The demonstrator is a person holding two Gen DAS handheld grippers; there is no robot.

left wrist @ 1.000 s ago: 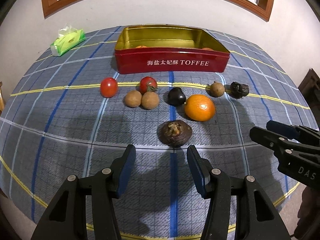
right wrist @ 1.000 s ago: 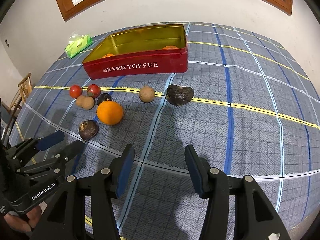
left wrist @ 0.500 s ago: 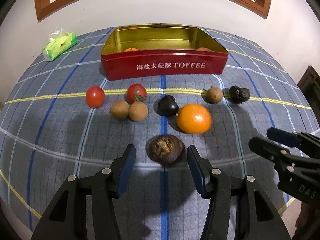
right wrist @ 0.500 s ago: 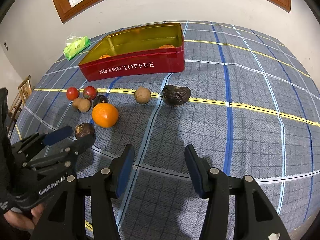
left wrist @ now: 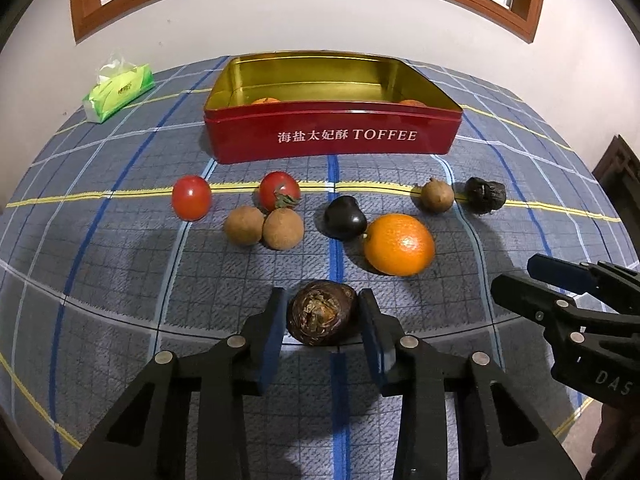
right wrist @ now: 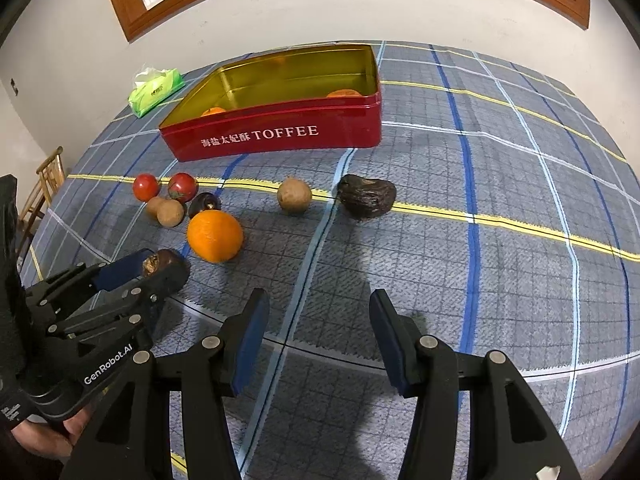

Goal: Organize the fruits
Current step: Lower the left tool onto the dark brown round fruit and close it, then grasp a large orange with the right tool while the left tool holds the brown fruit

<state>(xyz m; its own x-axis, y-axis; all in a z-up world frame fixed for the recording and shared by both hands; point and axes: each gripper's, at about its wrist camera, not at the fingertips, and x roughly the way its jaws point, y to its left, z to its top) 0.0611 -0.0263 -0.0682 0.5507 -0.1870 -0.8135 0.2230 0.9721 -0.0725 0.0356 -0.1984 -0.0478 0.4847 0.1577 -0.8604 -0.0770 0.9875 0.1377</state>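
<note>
Jaws of the left gripper point(left wrist: 322, 314) closing around a dark brown fruit point(left wrist: 322, 312) on the tabletop point(left wrist: 120, 280).
Best to squeeze gently and lift straight up, clear of the orange point(left wrist: 399, 244), toward the red tin point(left wrist: 332, 136); right gripper point(right wrist: 316, 336) hangs empty, jaws apart.

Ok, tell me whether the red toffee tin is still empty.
No, the red toffee tin already holds two orange fruits, one near its left end and one near its right.
</note>
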